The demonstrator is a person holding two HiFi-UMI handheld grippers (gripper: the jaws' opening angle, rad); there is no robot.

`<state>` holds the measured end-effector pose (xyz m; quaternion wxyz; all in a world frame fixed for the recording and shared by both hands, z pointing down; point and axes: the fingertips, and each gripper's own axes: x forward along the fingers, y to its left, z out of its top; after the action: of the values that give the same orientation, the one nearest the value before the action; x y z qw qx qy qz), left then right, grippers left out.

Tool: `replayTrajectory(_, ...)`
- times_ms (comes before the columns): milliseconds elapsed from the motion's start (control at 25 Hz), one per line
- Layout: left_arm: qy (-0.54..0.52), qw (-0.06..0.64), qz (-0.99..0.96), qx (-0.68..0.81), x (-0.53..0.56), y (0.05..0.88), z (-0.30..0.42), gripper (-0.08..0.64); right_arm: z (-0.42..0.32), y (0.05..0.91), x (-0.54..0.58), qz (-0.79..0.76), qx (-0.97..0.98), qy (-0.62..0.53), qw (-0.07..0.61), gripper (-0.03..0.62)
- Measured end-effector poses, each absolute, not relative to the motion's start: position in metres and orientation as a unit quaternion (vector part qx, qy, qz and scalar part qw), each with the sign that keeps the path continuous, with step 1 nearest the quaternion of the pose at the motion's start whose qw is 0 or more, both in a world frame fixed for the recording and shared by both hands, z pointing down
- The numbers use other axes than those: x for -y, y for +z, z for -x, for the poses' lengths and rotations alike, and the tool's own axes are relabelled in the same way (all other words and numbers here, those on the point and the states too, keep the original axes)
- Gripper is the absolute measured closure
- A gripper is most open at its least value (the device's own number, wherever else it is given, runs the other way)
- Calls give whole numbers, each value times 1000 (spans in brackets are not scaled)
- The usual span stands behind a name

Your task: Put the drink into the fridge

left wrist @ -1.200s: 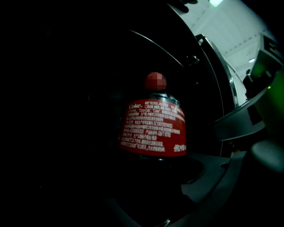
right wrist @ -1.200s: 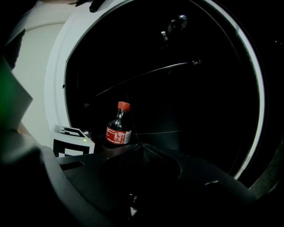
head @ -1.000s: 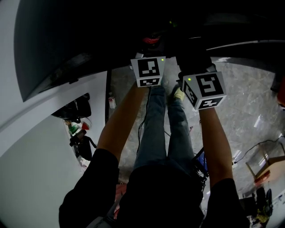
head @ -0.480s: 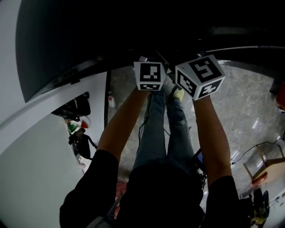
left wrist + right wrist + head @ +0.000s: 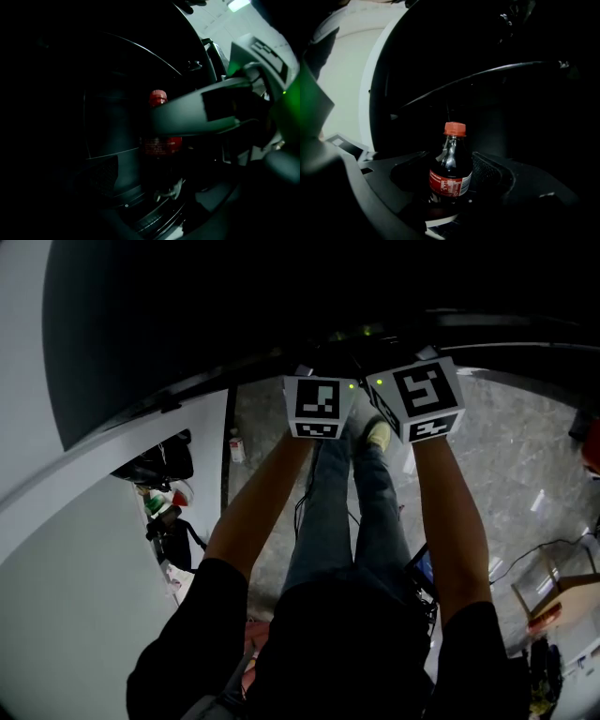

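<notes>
- The right gripper (image 5: pixel 448 187) has just released. Its jaws now stand apart on either side of the drink bottle (image 5: pixel 451 164), pads clear of it.
- The bottle stands upright and unsupported inside the dark fridge (image 5: pixel 234 324); placement is judged done.
- The left gripper (image 5: pixel 159 187) is opening its jaws and grips nothing; the bottle is farther ahead.
- In the head view only the marker cubes (image 5: pixel 319 407) show. The jaws, the bottle and its footing are lost in darkness.
</notes>
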<state>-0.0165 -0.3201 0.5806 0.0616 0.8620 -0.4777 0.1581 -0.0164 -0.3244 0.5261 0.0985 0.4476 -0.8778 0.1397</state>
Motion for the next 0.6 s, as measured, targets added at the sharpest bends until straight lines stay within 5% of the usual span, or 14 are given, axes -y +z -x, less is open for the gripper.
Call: replayTrajectory(600, 163, 66, -857, 485, 305, 582, 33, 137, -4, 526, 337, -496, 856, 83, 122, 303)
